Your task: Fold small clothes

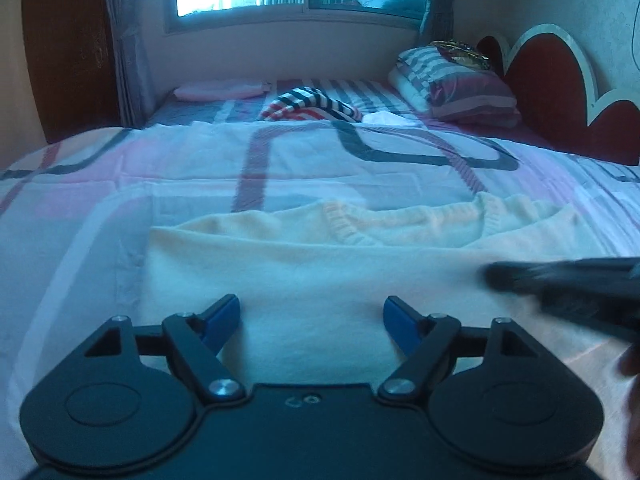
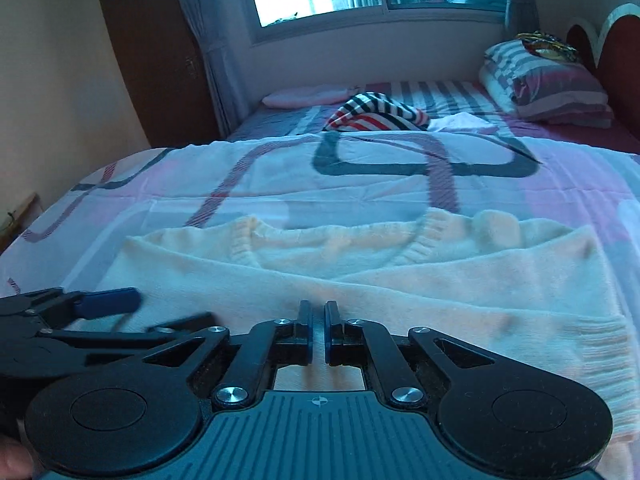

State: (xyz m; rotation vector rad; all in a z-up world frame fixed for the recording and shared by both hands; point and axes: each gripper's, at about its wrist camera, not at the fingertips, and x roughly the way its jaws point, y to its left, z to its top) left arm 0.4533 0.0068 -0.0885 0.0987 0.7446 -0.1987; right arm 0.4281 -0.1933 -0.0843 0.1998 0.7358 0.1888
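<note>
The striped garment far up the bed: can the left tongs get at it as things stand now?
Probably not from here. The left tongs hang open over the cream sweater, and the striped garment lies far beyond it up the bed. Nothing blocks the way.

One cream sweater (image 2: 360,280), one striped garment (image 2: 378,118), one pillow (image 2: 552,88), two tongs (image 1: 312,320) (image 2: 319,332)

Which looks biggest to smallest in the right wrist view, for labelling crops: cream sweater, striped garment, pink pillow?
1. cream sweater, though nearness to the camera inflates it.
2. and 3. striped garment and pink pillow look alike; unranked.
</note>
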